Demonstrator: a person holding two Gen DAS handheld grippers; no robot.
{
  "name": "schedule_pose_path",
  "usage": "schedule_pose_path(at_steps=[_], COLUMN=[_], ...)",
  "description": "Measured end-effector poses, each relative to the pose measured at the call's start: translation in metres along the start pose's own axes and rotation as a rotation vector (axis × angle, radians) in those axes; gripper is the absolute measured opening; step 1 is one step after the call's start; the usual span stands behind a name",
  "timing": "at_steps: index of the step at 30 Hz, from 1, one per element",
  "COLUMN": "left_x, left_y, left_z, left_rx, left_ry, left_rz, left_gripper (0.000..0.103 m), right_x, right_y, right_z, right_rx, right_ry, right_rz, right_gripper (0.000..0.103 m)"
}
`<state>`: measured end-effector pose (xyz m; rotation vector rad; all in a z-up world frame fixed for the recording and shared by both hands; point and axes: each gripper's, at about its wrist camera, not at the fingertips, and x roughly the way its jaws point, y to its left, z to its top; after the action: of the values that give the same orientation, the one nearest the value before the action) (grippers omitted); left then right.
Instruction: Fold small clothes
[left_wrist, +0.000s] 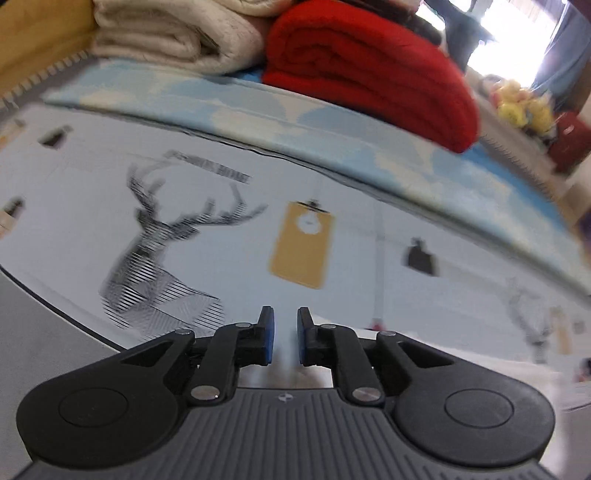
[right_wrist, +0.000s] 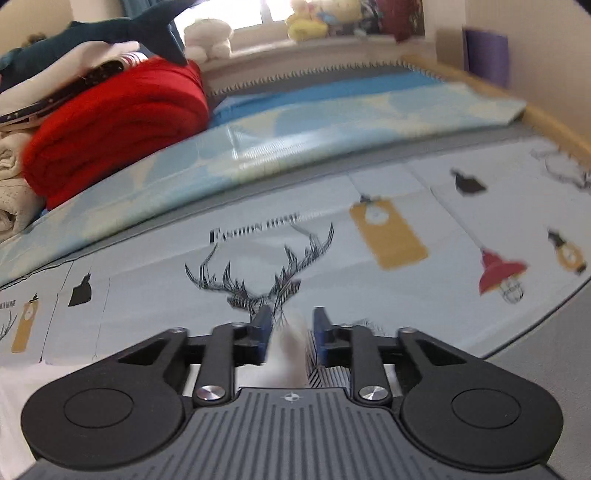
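A: Left wrist view, left to right, quick. What's there?

B: Cream folded blanket (left_wrist: 159, 37) top left, red folded blanket (left_wrist: 369, 70) just beside it, both on a pale blue patterned mat (left_wrist: 332, 125). In front, the printed sheet (left_wrist: 92, 177) with a deer head (left_wrist: 155, 236), a yellow tag print and a black lamp print. Far right is blurred; yellow plush toys (left_wrist: 524, 107) on a sill.

A: Left tongs?

B: Left tongs (left_wrist: 285, 334) stand a narrow gap apart, blue pads not touching. Only a faint pale smear in the gap, too blurred to name. Nothing clearly pinched.

A: Right wrist view?

B: Left: white garment (right_wrist: 22, 380) at the lower-left edge, cut off by the frame and the tongs' body. Above, the red blanket with a dark blue plush shark (right_wrist: 122, 29) on the pile. Centre: deer print and lettering. Right: yellow tag, red lamp print, grey bed surface (right_wrist: 546, 332) at the edge.

A: Right tongs?

B: Right tongs (right_wrist: 291, 332) spread wider, with a white blurred bit of cloth (right_wrist: 288, 347) between the pads. It runs up along the fingers, away from the camera. Pads look clear of it on the right side; contact on the left I cannot tell.

A: Garment's long axis?

B: Cannot tell, mostly hidden.
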<state>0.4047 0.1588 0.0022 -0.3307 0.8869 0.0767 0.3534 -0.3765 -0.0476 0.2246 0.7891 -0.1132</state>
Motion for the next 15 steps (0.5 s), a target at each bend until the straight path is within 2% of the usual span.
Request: schedule_pose_path(at_steps=[3, 6, 7, 8, 9, 11, 13, 15], left_x=[0.003, 0.010, 0.013, 0.016, 0.021, 0.035, 0.030, 0.018], left_y=[-0.002, -0.014, -0.020, -0.028, -0.033, -0.032, -0.026, -0.025], left_z=[-0.005, -0.022, -0.029, -0.039, -0.049, -0.068, -0.064, -0.059], left_rx=[0.055, 0.149, 0.203, 0.281, 0.349, 0.455, 0.402, 0.380], left_ry=[0.084, 0.222, 0.266, 0.308, 0.346, 0.408, 0.390, 0.344], left_rz=[-0.122, -0.277, -0.304, -0.299, -0.254, -0.085, -0.102, -0.105], left_gripper=[0.012, 0.012, 0.013, 0.017, 0.017, 0.017, 0.016, 0.016], right_x=[-0.004, -0.001, 0.000, 0.001, 0.002, 0.004, 0.010, 0.007], right_y=[0.000, 0.004, 0.005, 0.008, 0.009, 0.011, 0.003, -0.009], right_z=[0.000, -0.011, -0.015, -0.020, -0.026, -0.038, -0.049, -0.051], right_rx=[-0.013, -0.075, -0.099, -0.129, -0.163, -0.242, -0.290, -0.251], right_ry=[0.027, 0.145, 0.183, 0.220, 0.260, 0.308, 0.359, 0.379], right_rz=[0.079, 0.197, 0.223, 0.242, 0.257, 0.211, 0.100, 0.072], right_gripper=[0.031, 0.031, 0.031, 0.031, 0.031, 0.031, 0.030, 0.030])
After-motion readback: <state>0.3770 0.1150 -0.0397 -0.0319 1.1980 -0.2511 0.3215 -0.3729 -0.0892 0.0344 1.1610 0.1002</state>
